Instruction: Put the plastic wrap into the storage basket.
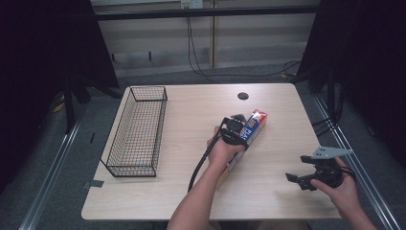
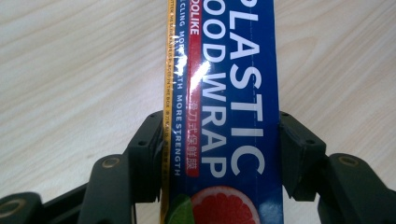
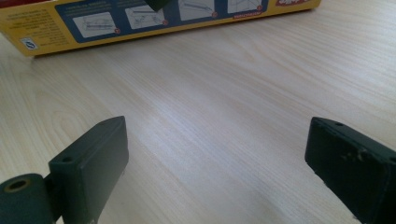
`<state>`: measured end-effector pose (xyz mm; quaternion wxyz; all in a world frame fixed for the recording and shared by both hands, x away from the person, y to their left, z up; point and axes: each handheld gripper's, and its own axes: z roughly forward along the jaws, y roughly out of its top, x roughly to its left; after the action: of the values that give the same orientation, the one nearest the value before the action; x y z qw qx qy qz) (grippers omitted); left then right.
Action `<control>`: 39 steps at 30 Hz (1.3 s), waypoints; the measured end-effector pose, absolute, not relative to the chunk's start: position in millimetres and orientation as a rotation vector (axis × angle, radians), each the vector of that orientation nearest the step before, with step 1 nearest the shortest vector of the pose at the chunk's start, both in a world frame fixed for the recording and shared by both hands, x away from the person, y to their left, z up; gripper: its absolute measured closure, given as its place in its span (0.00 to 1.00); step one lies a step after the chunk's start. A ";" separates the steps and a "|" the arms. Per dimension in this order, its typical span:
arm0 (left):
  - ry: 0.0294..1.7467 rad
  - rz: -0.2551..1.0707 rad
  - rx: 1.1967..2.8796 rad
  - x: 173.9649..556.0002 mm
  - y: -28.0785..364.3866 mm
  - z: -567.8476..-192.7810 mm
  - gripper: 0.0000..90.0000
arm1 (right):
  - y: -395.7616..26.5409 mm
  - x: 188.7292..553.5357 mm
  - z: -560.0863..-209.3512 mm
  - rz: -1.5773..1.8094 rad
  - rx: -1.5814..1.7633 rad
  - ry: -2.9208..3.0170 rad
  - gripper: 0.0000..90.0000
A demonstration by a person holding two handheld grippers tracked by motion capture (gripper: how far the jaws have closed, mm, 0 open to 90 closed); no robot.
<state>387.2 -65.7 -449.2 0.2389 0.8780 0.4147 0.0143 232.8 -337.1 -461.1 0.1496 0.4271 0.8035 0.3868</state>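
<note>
**A:** What is the biggest thing in the scene?

**B:** A pale wooden table (image 1: 268, 187), seen from above, with a dark floor and cables beyond it. On its left side stands a long black wire basket (image 1: 137, 130) with nothing visible in it, its length running away from the person.

**A:** And the object being handled?

**B:** A long, narrow box of plastic wrap (image 1: 250, 132), blue on top with yellow sides, lies near the middle of the table, well apart from the basket. Its long axis runs diagonally, from the person's side up and to the right.

**A:** Which hand is on it?

**B:** The left. The left gripper (image 2: 219, 154) comes down over the box from above, one jaw on each long side, closed across the box's narrow width. In the left gripper view both black jaws press against the box's edges, beside the words "PLASTIC WRAP".

**A:** Where is the other hand?

**B:** The right gripper (image 3: 219, 172) is held near the table's right front corner, well apart from the box. Its jaws are spread wide with nothing between them, just bare wood. It points toward the box, whose yellow side crosses the top of its view.

**A:** So what does the next move depend on?

**B:** Probably the basket lying to the left of the box, on the left hand's side.
</note>
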 end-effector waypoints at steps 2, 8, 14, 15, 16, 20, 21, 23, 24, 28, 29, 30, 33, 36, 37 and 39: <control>1.144 0.023 2.424 388.2 -60.5 -444.4 0.48 | -337.8 233.3 -461.6 1.109 1.224 2.312 0.07; 1.197 0.050 2.408 389.8 -45.0 -433.7 0.48 | -336.6 232.9 -460.7 1.113 1.223 2.307 0.07; 1.238 0.063 2.417 391.4 -30.4 -423.2 0.48 | -334.7 233.8 -462.7 1.105 1.211 2.330 0.06; 1.243 0.062 2.408 391.7 -28.0 -420.7 0.48 | -334.3 233.8 -462.6 1.105 1.212 2.331 0.06; 1.249 0.067 2.410 391.9 -25.9 -418.1 0.48 | -333.8 234.0 -462.4 1.108 1.207 2.331 0.05; 1.273 0.063 2.390 393.2 -18.1 -410.5 0.48 | -332.8 234.5 -461.7 1.112 1.209 2.327 0.04; 1.272 0.065 2.387 393.8 -16.0 -408.9 0.48 | -332.7 234.7 -461.9 1.117 1.210 2.328 0.04; 1.274 0.076 2.385 394.4 -12.7 -406.1 0.48 | -332.4 234.5 -462.1 1.125 1.206 2.332 0.04; 1.281 0.072 2.390 394.7 -10.8 -404.5 0.48 | -332.3 234.5 -462.1 1.126 1.205 2.335 0.04; 1.303 0.074 2.379 395.8 -5.7 -400.1 0.48 | -331.6 234.7 -462.9 1.118 1.211 2.340 0.04; 1.317 0.075 2.374 395.5 -4.9 -398.9 0.48 | -331.5 234.8 -462.8 1.119 1.211 2.340 0.04; 1.318 0.081 2.369 395.8 -3.5 -397.5 0.48 | -331.5 234.8 -462.7 1.120 1.208 2.339 0.04; 1.323 0.079 2.365 396.4 -0.4 -394.3 0.48 | -332.0 234.9 -461.9 1.127 1.212 2.334 0.04; 1.330 0.084 2.363 397.4 3.4 -390.5 0.48 | -332.0 235.4 -462.7 1.128 1.213 2.339 0.03; 1.334 0.088 2.348 397.3 3.8 -390.5 0.48 | -332.1 235.5 -463.2 1.130 1.210 2.346 0.03; 1.352 0.084 2.337 397.5 6.7 -388.4 0.48 | -331.7 235.5 -463.5 1.128 1.208 2.348 0.03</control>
<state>397.5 6.7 -388.4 0.2182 0.8443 0.4884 0.0305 235.5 -331.7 -463.5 0.1346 0.4169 0.8103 0.3893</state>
